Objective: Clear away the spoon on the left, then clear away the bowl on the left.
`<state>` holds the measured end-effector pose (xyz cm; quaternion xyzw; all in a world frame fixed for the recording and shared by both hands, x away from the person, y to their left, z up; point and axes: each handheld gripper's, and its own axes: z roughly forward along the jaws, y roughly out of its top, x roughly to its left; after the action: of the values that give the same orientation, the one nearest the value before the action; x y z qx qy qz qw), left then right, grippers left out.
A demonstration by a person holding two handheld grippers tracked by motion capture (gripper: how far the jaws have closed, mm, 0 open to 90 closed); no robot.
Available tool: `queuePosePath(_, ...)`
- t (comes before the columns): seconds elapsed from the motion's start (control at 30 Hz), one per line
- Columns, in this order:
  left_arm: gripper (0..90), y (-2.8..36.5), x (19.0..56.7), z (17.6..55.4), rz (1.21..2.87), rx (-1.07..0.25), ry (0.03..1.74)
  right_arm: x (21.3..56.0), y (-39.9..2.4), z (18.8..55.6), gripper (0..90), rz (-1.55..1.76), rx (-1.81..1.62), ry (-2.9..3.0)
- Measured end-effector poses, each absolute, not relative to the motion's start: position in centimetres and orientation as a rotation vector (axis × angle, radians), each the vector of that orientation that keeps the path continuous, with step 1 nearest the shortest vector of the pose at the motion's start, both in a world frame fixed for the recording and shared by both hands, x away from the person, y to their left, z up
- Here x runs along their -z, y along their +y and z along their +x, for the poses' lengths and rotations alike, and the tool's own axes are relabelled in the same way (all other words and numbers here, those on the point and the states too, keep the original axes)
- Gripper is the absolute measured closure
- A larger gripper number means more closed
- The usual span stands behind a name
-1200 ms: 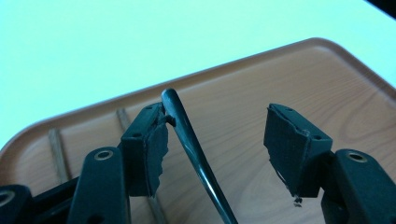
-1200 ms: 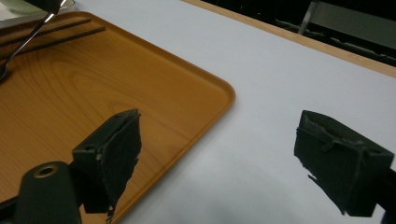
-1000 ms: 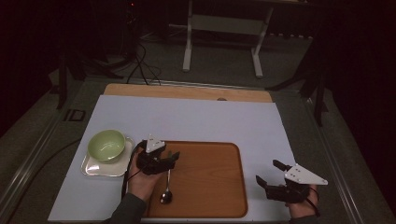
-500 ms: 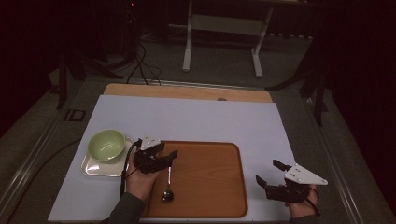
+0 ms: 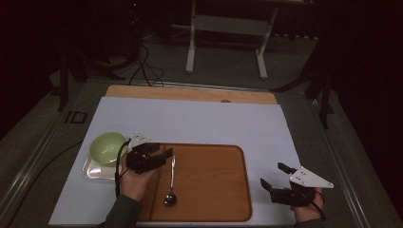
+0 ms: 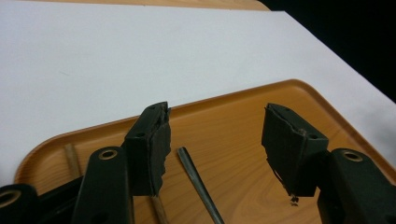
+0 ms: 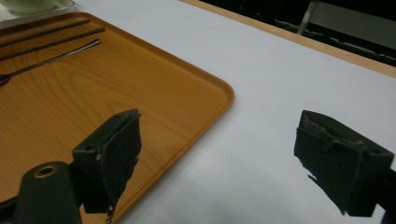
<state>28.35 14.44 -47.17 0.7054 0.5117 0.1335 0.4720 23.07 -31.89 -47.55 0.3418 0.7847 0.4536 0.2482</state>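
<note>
A wooden tray (image 5: 214,190) lies on the white sheet (image 5: 199,118) in front of me. A metal spoon (image 5: 171,180) rests on its left part, bowl toward the near edge. My left gripper (image 5: 166,156) hovers at the tray's left end, over the top of the spoon handle. In the left gripper view its jaws (image 6: 215,126) stand open, and the spoon handle (image 6: 196,182) lies on the tray (image 6: 233,116) between them, untouched. My right gripper (image 5: 272,174) is open over the sheet just right of the tray (image 7: 70,102), with nothing between its fingers (image 7: 219,135).
A green bowl (image 5: 107,145) sits on a small metal dish (image 5: 90,170) left of the tray. Two thin sticks (image 7: 46,28) lie on the tray beside the spoon (image 7: 51,57). Bare white sheet stretches behind and to the right. A wooden strip (image 5: 190,93) borders the far edge.
My left gripper has shifted a little to the left, toward the bowl. The spoon and the right gripper have stayed where they were.
</note>
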Motion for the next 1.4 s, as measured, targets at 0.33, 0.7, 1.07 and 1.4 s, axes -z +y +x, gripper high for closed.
queuePosePath(0.33,44.0,16.4,46.7,28.5,1.653,-0.312,1.311,47.5,-31.9,23.1,14.5,0.929,-1.237,2.137)
queuePosePath(0.7,40.0,18.3,46.0,28.3,1.587,-0.35,1.35,47.5,-32.0,23.0,14.5,0.931,-1.235,2.135)
queuePosePath(1.07,39.6,20.4,45.0,28.1,1.528,-0.381,1.373,47.5,-32.0,23.1,14.5,0.935,-1.234,2.135)
queuePosePath(1.4,40.6,22.4,44.7,28.0,1.481,-0.418,1.399,47.5,-32.0,23.0,14.5,0.936,-1.235,2.132)
